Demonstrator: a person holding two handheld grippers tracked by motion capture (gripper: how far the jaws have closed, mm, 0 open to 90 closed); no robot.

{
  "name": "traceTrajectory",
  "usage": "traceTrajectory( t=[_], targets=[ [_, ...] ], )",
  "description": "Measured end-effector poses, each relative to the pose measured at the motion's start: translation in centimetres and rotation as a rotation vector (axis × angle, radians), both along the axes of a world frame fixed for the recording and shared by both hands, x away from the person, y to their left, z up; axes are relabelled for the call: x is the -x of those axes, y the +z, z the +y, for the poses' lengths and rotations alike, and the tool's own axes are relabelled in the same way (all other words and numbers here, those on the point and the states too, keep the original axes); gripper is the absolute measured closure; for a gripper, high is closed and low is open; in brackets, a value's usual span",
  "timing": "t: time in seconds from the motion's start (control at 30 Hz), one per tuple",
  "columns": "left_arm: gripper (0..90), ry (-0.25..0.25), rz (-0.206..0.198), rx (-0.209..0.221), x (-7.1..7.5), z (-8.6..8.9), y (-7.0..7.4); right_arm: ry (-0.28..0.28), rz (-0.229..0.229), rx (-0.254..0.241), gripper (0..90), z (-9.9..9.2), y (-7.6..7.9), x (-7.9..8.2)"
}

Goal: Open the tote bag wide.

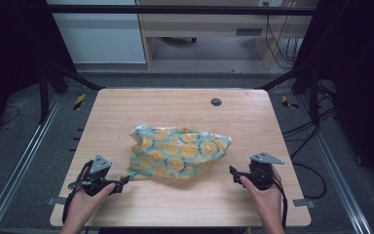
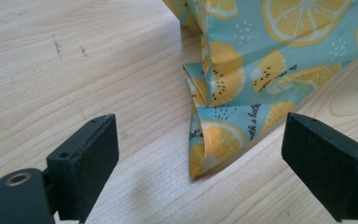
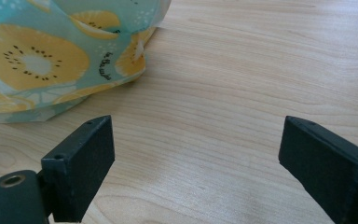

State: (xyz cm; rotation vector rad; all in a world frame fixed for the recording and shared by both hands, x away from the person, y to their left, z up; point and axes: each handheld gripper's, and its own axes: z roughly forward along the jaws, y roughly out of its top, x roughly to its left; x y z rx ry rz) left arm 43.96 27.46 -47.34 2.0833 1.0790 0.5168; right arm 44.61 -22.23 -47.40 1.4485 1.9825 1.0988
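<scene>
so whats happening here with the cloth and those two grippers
A person holds a gripper in each hand at a wooden table. A crumpled teal cloth with a lemon-slice print lies in the middle. The left gripper sits close to the cloth's near-left corner, the right gripper off its right end. Both have open jaws and hold nothing.

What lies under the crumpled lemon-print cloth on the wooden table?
The lemon-print cloth rests directly on the wooden table, whose bare wood shows all around its edges. Its folds hide the tabletop beneath and anything that might be tucked inside, so that cannot be told.
</scene>
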Motion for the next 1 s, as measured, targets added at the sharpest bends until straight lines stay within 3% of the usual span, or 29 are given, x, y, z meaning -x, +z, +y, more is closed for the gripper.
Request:
traceTrajectory(
  t=[0.2, 0.47, 0.57, 0.67, 0.8, 1.0],
  targets=[
    [11.3, -0.015, 0.012, -0.014, 0.0, -0.1, 0.1, 0.043, 0.019, 0.04, 8.2, 0.3, 1.0, -0.3],
    [11.4, -0.015, 0.015, -0.007, 0.2, 0.0, 0.2, 0.118, -0.015, 0.068, 12.9, 1.4, 7.0, -1.6],
    [11.6, -0.01, 0.016, 0.001, 0.2, 0.1, 0.2, 0.175, -0.018, 0.081, 15.3, 2.8, 9.9, -3.0],
    [11.7, -0.008, 0.02, -0.002, 0.2, 0.2, 0.2, 0.215, -0.005, 0.083, 17.6, 4.2, 11.4, -4.5],
    [11.8, -0.011, 0.021, -0.007, 0.2, 0.2, 0.2, 0.259, 0.023, 0.112, 21.2, 6.2, 12.1, -6.8],
    [12.0, -0.008, 0.014, -0.006, 0.2, 0.2, 0.2, 0.285, 0.107, 0.126, 26.5, 7.8, 11.2, -9.3]
  ],
)
